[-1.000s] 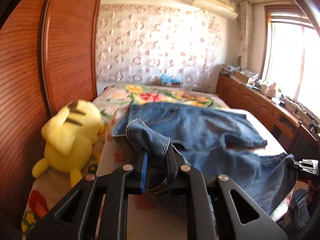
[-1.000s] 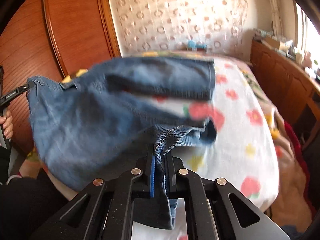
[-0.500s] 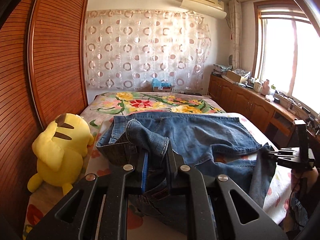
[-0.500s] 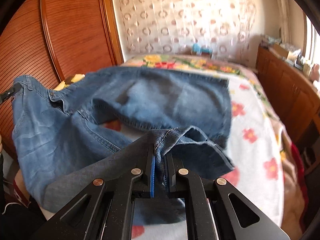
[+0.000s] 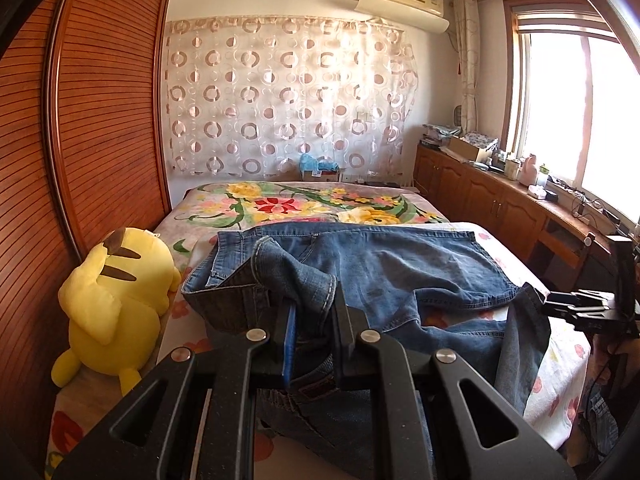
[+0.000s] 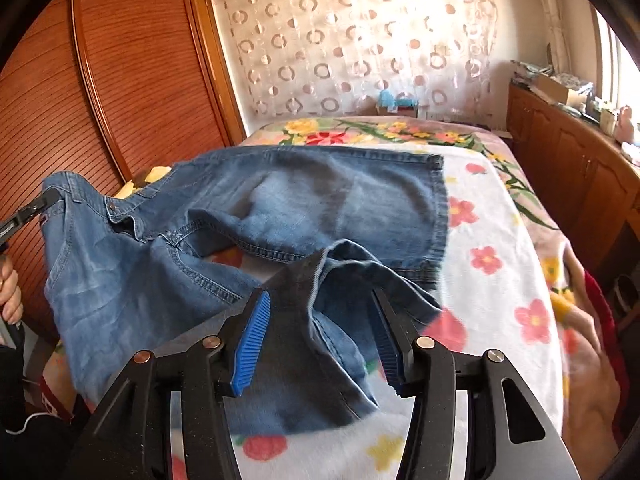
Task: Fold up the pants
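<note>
- No text, label, brand, number or sign can be read in either view.
- The air conditioner [image 5: 404,0] on the wall has a small mark on its front, too small to read.
- The black bar of the left gripper [image 6: 24,216], seen at the left edge of the right wrist view, carries small pale lettering that is too blurred to make out.
- The jeans [image 5: 400,264] have a dark patch at the waistband [image 5: 316,388] between the left gripper's fingers; any lettering on it cannot be made out.
- The boxes and bottles on the wooden cabinet [image 5: 500,200] under the window are too far off to read.
</note>
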`<state>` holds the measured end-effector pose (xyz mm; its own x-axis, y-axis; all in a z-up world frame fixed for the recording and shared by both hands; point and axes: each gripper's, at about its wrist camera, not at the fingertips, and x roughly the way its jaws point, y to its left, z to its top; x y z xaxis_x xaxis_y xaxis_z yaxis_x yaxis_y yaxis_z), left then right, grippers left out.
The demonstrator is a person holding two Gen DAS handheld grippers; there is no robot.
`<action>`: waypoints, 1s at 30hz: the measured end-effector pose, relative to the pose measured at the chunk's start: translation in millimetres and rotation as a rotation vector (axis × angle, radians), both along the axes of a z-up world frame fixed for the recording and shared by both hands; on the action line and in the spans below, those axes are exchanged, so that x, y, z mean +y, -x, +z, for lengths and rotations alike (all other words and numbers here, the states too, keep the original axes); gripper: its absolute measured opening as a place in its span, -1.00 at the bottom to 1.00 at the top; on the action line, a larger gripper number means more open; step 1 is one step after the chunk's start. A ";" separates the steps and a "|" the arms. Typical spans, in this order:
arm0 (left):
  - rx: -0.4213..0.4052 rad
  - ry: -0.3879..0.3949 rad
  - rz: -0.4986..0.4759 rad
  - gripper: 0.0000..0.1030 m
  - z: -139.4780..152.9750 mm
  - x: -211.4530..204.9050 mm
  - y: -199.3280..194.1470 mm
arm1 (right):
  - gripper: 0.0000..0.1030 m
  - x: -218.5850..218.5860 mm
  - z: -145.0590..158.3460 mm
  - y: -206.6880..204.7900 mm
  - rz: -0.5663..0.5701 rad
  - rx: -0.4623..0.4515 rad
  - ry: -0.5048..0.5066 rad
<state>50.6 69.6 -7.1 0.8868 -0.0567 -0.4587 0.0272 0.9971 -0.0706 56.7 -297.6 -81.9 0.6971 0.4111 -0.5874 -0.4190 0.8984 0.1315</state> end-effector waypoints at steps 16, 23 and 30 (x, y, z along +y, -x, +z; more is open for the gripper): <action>-0.012 0.004 0.017 -0.71 9.2 -4.1 -22.0 | 0.02 -22.0 -47.5 19.9 -0.001 0.101 0.012; -0.012 0.019 0.041 -0.72 9.4 10.0 -45.6 | -0.74 -28.6 -54.8 14.1 0.056 0.126 -0.081; -0.030 0.047 0.074 -0.73 13.0 29.1 -54.8 | -0.81 -47.5 -25.7 16.8 0.033 0.038 -0.142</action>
<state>105.4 98.7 6.0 0.9028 -0.0115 -0.4299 -0.0436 0.9921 -0.1180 39.9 -345.1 -107.7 0.6607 0.5138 -0.5472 -0.4400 0.8557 0.2723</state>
